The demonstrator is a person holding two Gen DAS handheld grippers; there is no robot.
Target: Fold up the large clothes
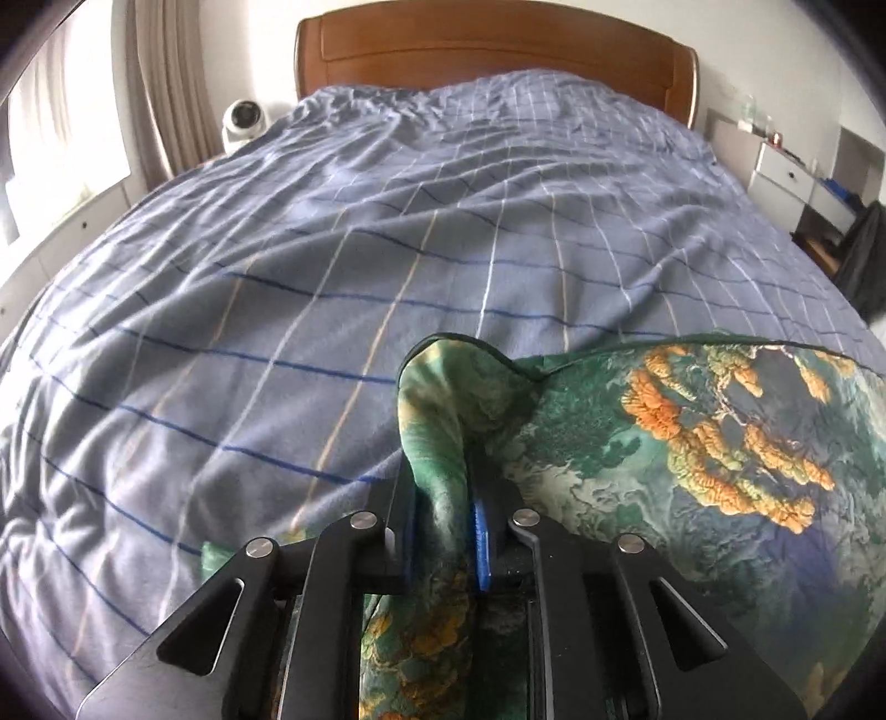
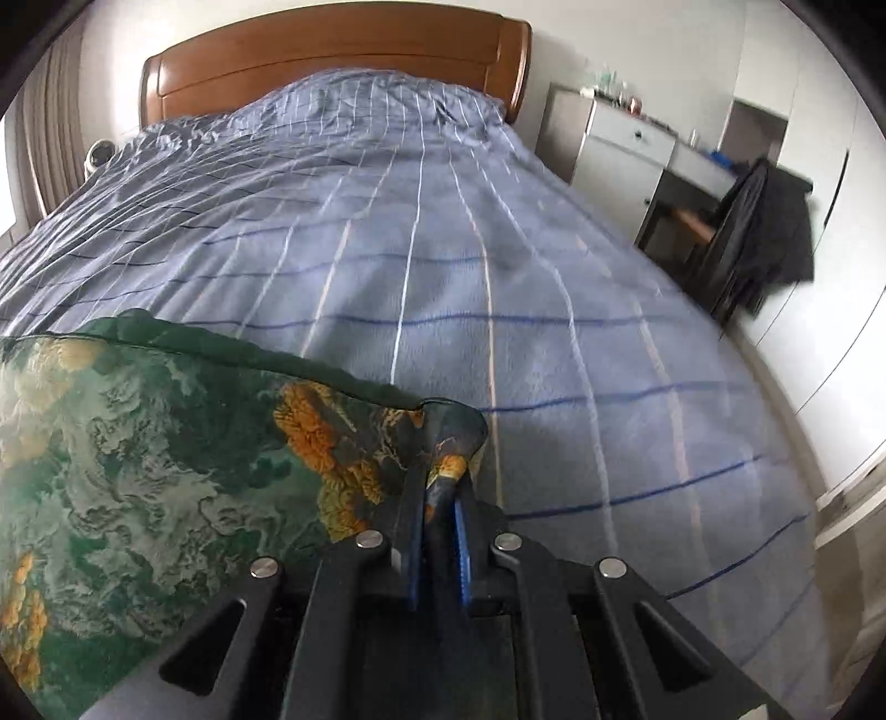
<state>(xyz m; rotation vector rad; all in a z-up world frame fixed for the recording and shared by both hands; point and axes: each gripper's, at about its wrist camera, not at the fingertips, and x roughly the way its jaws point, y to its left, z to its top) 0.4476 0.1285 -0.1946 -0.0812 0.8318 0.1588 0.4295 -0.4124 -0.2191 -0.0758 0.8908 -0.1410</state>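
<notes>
Green printed cloth [image 1: 664,443], patterned with orange and pale swirls, is stretched between my two grippers above the near end of the bed, its dark-piped top edge running across from one grip to the other. My left gripper [image 1: 440,487] is clamped narrow on the cloth's left corner, a bunched fold of fabric standing up between the blue-padded fingers [image 1: 480,548]. My right gripper [image 2: 440,498] is pinched just as tight on the opposite corner [image 2: 451,443], which puckers out above its tips. Beneath the cloth lies the bed's blue checked duvet [image 1: 360,232], rumpled, with white, tan and dark-blue lines. At the far end of the bed stands the brown wooden headboard [image 1: 498,50]. Left of the headboard I see a small white round device [image 1: 243,119] and curtains [image 1: 160,83]. Right of the bed are a white drawer unit [image 2: 626,160] and a dark garment [image 2: 769,232] hanging near it.
</notes>
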